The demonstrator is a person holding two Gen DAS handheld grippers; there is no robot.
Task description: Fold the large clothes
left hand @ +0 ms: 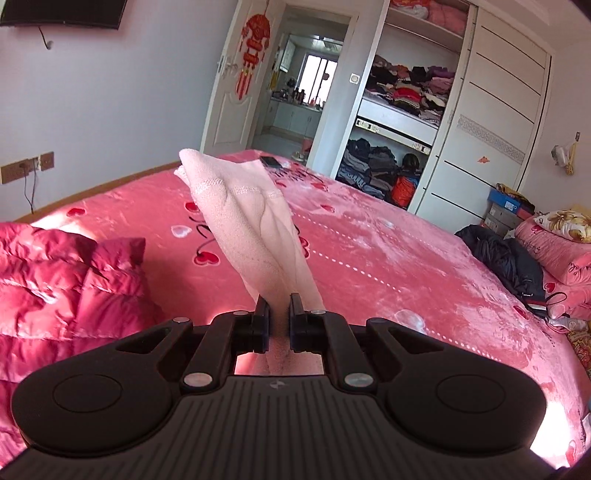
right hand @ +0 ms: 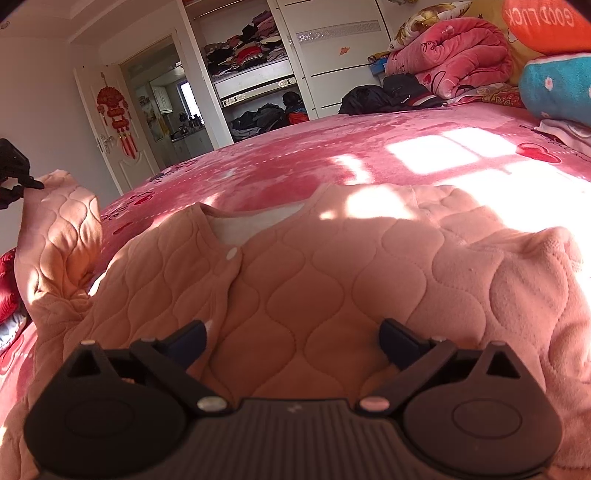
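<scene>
The pink quilted jacket [right hand: 314, 273] lies spread front-up on the pink bedspread [right hand: 332, 155], collar toward the wardrobe [right hand: 258, 74], with a white snap button [right hand: 232, 253] at the neck of its placket. Its sleeve [left hand: 255, 225] is lifted off the bed.

Readable writing: an orange cushion [right hand: 546, 22] at the head of the bed carries the words "GOOD LUCK", seen upside down. Dark script on the bedspread is not legible.

The left gripper [left hand: 279, 312] is pressed together on the sleeve end; fabric fills the narrow gap between its fingers and rises away from them. In the right wrist view this gripper [right hand: 35, 183] shows at the left edge, holding the sleeve cuff up.

The right gripper [right hand: 293, 338] is spread wide, low over the jacket's chest, holding nothing. Whether its fingertips touch the fabric cannot be determined.

A red puffy coat [left hand: 55, 280] lies beside the jacket.
</scene>
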